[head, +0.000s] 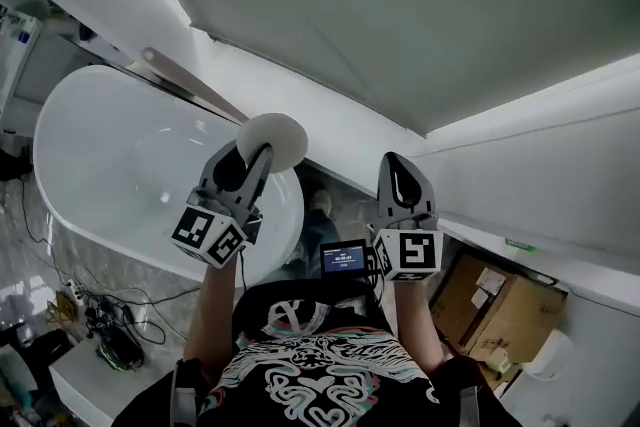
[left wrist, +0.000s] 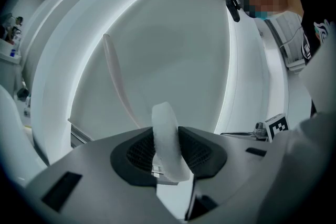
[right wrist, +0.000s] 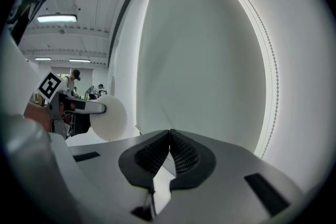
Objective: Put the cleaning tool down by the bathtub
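Observation:
The cleaning tool is a round white pad point(head: 272, 141), seen edge-on as a white disc point(left wrist: 169, 141) in the left gripper view. My left gripper point(head: 252, 159) is shut on it, both jaws pressing its flat faces, and holds it up in the air near the bathtub's right end. The white oval bathtub point(head: 120, 180) lies below and to the left. My right gripper point(head: 400, 177) hangs to the right of the tub with its jaws shut and nothing between them point(right wrist: 169, 150). From the right gripper view the pad point(right wrist: 108, 117) shows at the left.
A white wall panel point(head: 400, 5) fills the view ahead. Cables and a power strip point(head: 95, 315) lie on the floor at the lower left. A cardboard box point(head: 505, 310) stands at the lower right. A small screen point(head: 344, 258) hangs at the person's chest.

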`<action>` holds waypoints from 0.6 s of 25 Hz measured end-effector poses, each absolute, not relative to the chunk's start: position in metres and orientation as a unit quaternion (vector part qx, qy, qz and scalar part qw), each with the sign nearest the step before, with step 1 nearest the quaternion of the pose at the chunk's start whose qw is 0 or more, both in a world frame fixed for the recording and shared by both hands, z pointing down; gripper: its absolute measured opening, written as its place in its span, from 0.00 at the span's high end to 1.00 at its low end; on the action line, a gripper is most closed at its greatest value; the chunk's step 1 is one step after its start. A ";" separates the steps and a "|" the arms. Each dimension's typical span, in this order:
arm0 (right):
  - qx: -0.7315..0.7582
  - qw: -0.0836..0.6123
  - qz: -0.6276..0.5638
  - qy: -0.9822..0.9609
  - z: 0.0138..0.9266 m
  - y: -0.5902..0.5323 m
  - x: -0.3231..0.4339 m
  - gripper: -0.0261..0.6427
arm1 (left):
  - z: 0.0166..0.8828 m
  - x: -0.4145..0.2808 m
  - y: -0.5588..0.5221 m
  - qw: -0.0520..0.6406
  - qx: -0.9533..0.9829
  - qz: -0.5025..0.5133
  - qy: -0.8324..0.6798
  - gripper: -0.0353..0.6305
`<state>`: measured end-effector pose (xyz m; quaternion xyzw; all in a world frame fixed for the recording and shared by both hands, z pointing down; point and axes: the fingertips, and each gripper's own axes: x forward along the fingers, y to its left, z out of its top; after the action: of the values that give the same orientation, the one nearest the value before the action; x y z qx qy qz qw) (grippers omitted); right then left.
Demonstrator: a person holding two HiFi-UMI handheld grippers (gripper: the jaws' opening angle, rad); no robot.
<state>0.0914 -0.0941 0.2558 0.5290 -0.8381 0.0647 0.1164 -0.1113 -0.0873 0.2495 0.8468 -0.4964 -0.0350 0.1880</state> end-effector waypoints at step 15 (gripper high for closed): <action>0.507 0.150 0.059 -0.846 0.316 -0.136 0.087 0.92 | 0.334 -0.102 -0.125 0.235 0.841 -0.023 -0.486 0.74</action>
<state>0.0870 -0.1360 0.3160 0.5075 -0.8465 0.0586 0.1501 -0.1023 -0.1250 0.3336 0.8415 -0.4860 -0.0229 0.2350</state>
